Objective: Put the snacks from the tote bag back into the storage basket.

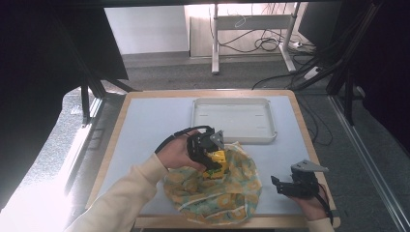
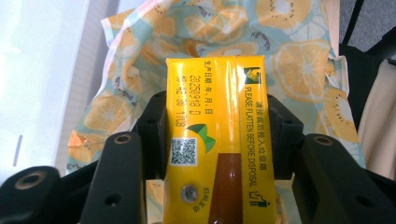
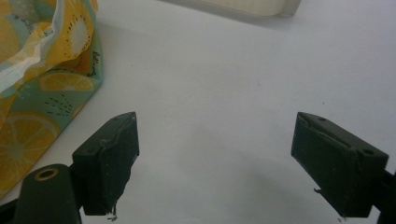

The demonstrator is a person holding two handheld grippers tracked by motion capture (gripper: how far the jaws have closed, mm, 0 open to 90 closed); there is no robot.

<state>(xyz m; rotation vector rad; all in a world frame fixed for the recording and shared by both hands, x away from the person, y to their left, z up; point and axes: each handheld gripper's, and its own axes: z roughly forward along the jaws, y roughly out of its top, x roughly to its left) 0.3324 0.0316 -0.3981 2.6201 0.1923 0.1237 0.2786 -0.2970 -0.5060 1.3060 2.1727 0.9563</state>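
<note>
Sleeve: cream, long, soft knit [image 1: 126, 193].
Grippers: matte black plastic left gripper [image 1: 209, 153], right gripper [image 1: 280, 186]; grey three-cornered plate on top.
Jaws: brass-ringed screw holes.
Cable: black.

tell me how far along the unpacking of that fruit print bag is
Done: the left tongs are shut on a yellow drink carton, held over the bag. In hand: lifting it clear. Left: probably placing it in the white tray, which holds nothing. Right tongs wait open.

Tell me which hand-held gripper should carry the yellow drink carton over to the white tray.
Left. The left hand-held gripper is already shut on the yellow drink carton, above the citrus-print bag and near the white tray. The right hand-held gripper is open, holding nothing, over bare table beside the bag.
</note>
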